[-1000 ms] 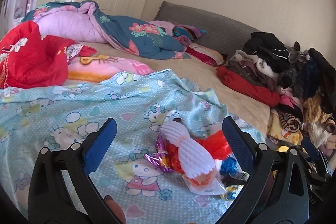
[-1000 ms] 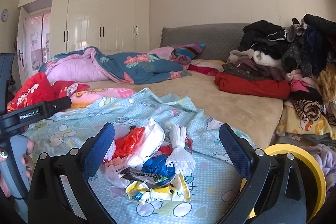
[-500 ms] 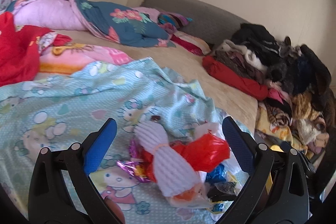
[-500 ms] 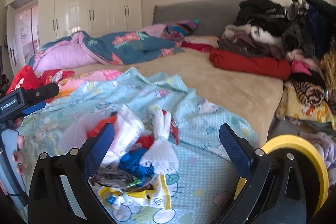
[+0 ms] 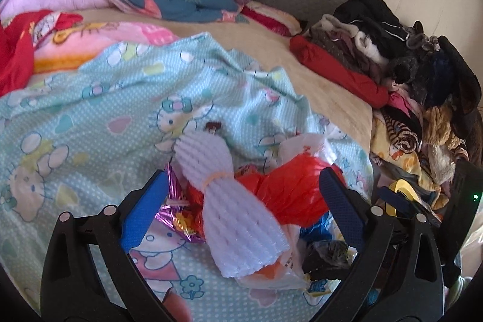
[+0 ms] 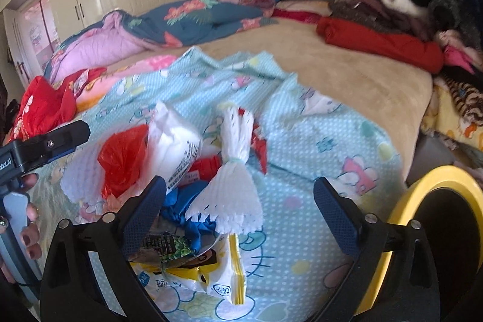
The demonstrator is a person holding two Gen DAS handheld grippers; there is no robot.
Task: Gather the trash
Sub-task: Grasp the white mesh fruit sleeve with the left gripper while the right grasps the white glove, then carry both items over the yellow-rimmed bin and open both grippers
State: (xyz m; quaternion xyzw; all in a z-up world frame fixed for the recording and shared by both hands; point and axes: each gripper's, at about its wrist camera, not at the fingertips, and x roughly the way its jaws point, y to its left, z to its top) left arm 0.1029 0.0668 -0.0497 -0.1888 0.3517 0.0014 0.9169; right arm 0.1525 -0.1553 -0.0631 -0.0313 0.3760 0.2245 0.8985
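Left gripper [image 5: 241,204] wide open over trash pile: white foam net sleeve [image 5: 232,201] atop red plastic bag [image 5: 289,195], on Hello Kitty sheet [image 5: 90,110]. Clothes heap [image 5: 407,65] far right.

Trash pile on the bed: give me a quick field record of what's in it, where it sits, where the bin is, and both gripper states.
surface: light blue cartoon-print sheet spread on the bed
trash pile: white foam net sleeve, red plastic bag, blue wrapper, yellow-and-white snack packet, purple foil
bin: yellow-rimmed bin off the bed edge, at the right of the right wrist view
left gripper: open, jaws either side of the foam sleeve, not closed on it
right gripper: open, over the pile
other: clothes heap at far right
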